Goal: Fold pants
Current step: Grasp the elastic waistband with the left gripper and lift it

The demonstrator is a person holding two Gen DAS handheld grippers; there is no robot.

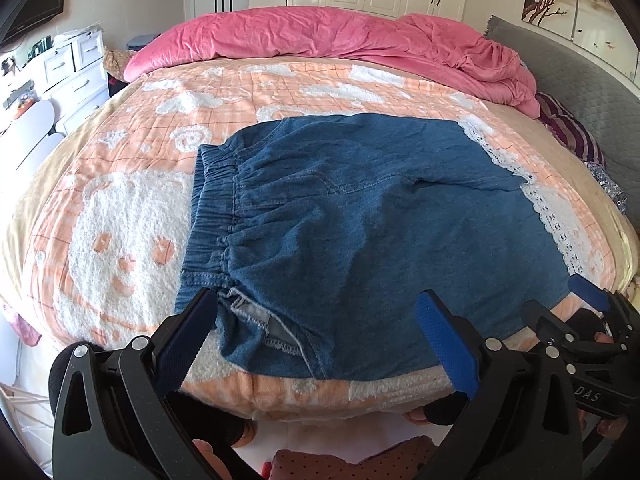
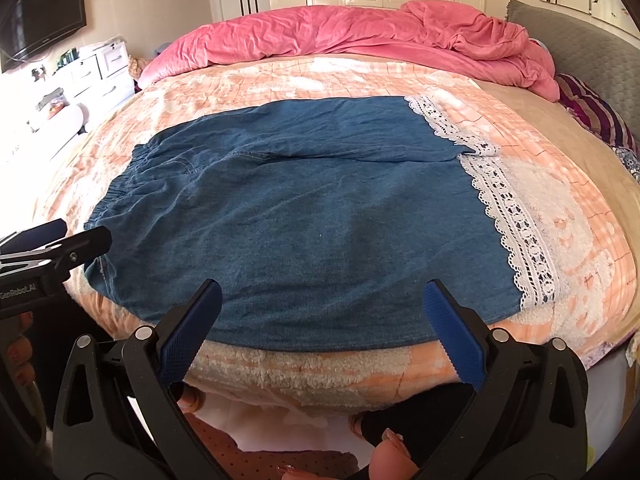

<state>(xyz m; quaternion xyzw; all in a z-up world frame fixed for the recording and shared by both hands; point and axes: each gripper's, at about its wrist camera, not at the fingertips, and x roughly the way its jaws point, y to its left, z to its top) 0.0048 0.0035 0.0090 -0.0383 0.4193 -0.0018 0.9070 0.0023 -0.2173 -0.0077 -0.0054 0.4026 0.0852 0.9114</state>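
Blue denim pants [image 1: 360, 220] with white lace hems [image 1: 556, 216] lie flat on the bed, waistband [image 1: 212, 216] to the left, legs to the right. They also show in the right wrist view [image 2: 304, 220], lace hems [image 2: 516, 224] on the right. My left gripper [image 1: 316, 304] is open, its jaws straddling the near waist corner at the bed's front edge. My right gripper [image 2: 322, 292] is open and empty over the near leg edge; it shows in the left wrist view [image 1: 592, 300]. The left gripper shows at the left of the right wrist view [image 2: 80, 236].
The bed carries an orange and white fleece blanket [image 1: 120, 216]. A pink duvet [image 1: 340, 36] is bunched along the far side. A grey headboard [image 1: 592, 96] and striped pillow [image 1: 572, 132] are at right. White drawers [image 1: 68, 72] stand at left.
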